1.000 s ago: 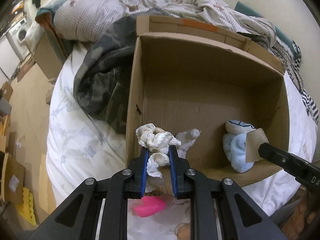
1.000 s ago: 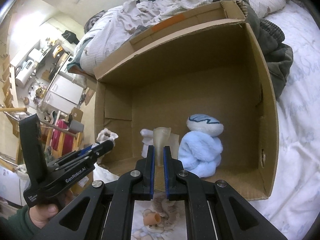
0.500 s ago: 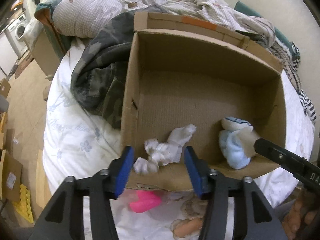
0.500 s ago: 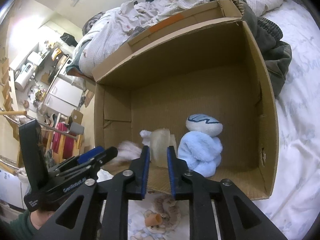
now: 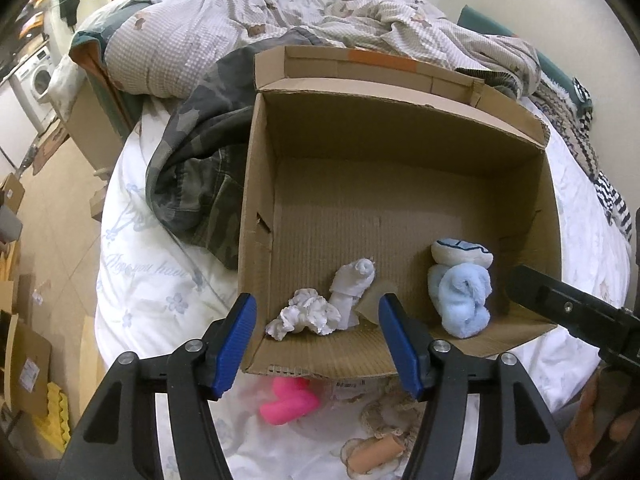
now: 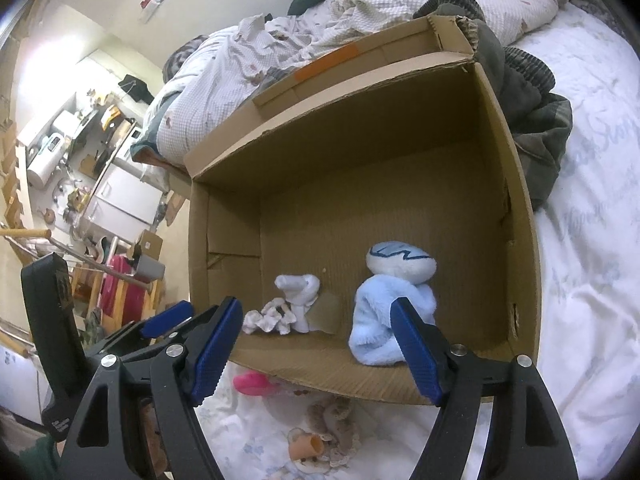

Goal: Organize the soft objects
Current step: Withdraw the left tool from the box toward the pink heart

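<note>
An open cardboard box (image 5: 400, 128) (image 6: 360, 120) stands on the bed. Inside near its front wall lie a crumpled white cloth (image 5: 306, 314) (image 6: 266, 320), a white sock (image 5: 352, 286) (image 6: 298, 292), a small beige piece (image 5: 376, 300) (image 6: 326, 314) and a light blue plush toy (image 5: 460, 292) (image 6: 384, 304). My left gripper (image 5: 316, 344) is open and empty, just above the box's front edge over the white cloth. My right gripper (image 6: 320, 344) is open and empty at the front edge, between the sock and the plush.
On the white sheet in front of the box lie a pink soft toy (image 5: 288, 400) (image 6: 254, 384) and a beige doll-like toy (image 5: 380, 436) (image 6: 324, 428). A camouflage garment (image 5: 192, 176) and a rumpled quilt (image 5: 320, 12) lie beside and behind the box. The bed edge drops to the floor on the left.
My left gripper opened and let the white cloth fall into the box. My right gripper opened and released the beige piece. Both pulled back slightly.
</note>
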`<action>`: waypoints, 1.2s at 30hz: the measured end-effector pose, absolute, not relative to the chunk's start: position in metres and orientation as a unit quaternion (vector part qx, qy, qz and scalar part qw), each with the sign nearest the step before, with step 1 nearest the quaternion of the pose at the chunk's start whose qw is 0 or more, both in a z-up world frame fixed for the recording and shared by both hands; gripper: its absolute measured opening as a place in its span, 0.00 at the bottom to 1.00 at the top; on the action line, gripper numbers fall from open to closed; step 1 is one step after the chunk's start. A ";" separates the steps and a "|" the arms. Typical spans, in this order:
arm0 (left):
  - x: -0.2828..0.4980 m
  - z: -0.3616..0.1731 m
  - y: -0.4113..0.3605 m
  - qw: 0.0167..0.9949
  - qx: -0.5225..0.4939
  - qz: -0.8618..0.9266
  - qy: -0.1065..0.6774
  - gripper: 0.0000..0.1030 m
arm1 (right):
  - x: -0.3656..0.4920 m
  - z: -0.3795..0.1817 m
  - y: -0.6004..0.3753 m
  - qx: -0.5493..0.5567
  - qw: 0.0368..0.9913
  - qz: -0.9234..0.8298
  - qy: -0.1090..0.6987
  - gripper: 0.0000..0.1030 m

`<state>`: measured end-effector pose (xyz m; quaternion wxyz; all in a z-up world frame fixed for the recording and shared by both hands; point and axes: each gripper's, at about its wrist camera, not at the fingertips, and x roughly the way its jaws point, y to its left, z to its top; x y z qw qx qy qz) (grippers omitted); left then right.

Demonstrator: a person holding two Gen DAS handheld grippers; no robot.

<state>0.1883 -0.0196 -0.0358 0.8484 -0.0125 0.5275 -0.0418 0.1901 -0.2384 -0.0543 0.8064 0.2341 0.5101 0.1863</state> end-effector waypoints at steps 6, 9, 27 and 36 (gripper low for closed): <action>0.183 -0.030 -0.018 0.855 -0.007 -0.040 0.517 0.59 | 0.187 -0.054 -0.240 0.235 0.808 0.181 0.508 0.79; 0.180 -0.025 -0.015 0.859 -0.011 -0.034 0.511 0.59 | 0.185 -0.053 -0.241 0.237 0.808 0.179 0.508 0.79; 0.155 -0.025 0.016 0.854 -0.015 -0.016 0.520 0.59 | 0.162 -0.044 -0.242 0.222 0.815 0.180 0.504 0.79; 0.137 -0.023 0.026 0.853 -0.023 -0.018 0.521 0.59 | 0.140 -0.045 -0.240 0.228 0.811 0.184 0.507 0.79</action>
